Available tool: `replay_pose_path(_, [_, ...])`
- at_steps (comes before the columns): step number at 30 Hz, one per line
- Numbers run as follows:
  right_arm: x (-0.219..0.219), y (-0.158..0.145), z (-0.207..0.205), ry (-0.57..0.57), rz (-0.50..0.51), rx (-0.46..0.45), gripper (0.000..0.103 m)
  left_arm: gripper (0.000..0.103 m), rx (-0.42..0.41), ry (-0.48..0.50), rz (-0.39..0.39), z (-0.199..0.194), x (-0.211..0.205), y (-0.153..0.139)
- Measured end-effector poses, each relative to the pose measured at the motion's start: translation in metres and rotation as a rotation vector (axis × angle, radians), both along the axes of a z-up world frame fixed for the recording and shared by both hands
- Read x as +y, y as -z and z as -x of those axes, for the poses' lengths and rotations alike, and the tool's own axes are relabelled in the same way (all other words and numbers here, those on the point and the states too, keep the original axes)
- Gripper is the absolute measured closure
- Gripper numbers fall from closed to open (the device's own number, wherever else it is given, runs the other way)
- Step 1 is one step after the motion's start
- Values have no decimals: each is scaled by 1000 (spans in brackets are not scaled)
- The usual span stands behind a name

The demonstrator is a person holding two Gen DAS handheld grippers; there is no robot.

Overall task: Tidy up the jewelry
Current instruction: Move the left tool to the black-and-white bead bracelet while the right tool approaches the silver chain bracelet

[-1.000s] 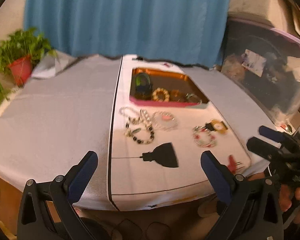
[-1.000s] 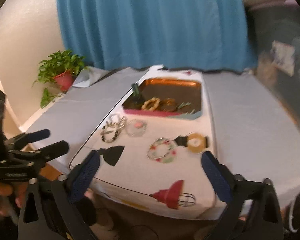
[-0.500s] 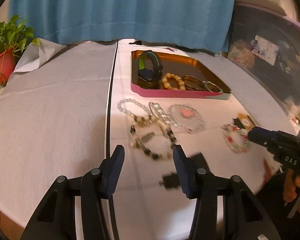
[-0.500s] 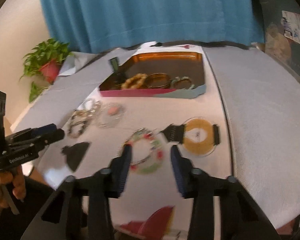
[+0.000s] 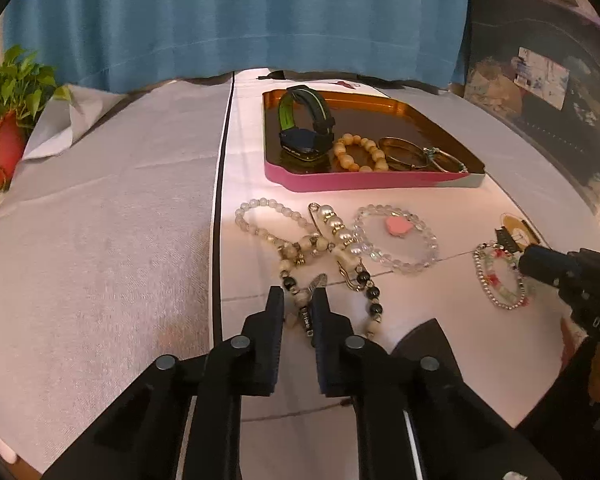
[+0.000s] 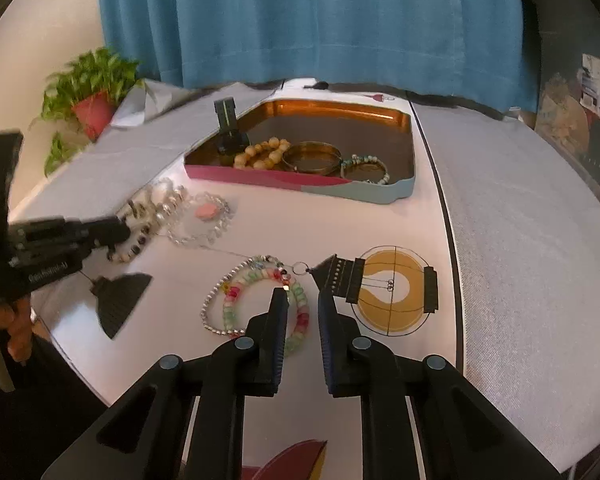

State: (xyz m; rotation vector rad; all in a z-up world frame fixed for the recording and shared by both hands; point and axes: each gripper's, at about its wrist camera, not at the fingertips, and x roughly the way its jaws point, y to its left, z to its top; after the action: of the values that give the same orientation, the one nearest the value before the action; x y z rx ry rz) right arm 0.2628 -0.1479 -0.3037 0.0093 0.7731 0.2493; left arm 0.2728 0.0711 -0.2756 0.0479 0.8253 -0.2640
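Jewelry lies spread on a white patterned cloth (image 5: 380,360) in front of the pink-sided tray (image 5: 364,180), which serves as the landmark. The left wrist view shows the tray's contents plainly: a black-and-green watch (image 5: 306,124) at its left end, then an amber bead bracelet (image 5: 360,154) and gold bangles (image 5: 404,154) to the right. Nearer than the tray, a tangle of pearl and black bead bracelets (image 5: 324,256) lies beside a clear bead bracelet (image 5: 396,240) with a pink charm. The left gripper (image 5: 298,300) stands over the tangle's near end, jaws narrowed to a slim gap with a strand between them; whether they actually pinch it I cannot tell. Only the right wrist view shows the pastel bead bracelet (image 6: 260,300) whole, well in front of the tray beside a printed lightbulb (image 6: 396,292). The right gripper (image 6: 302,296) hovers over that bracelet's right side, jaws likewise nearly closed, grip uncertain. A potted plant (image 6: 92,96) sits far left of the tray.
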Motion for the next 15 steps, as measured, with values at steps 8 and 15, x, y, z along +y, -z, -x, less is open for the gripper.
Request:
replay_pose_path(8, [6, -4, 4, -31, -47, -3, 86, 94, 36, -10, 69, 17, 9, -1])
replay_pose_path(15, [23, 3, 6, -76, 61, -6, 87, 94, 45, 6, 89, 15, 8, -1])
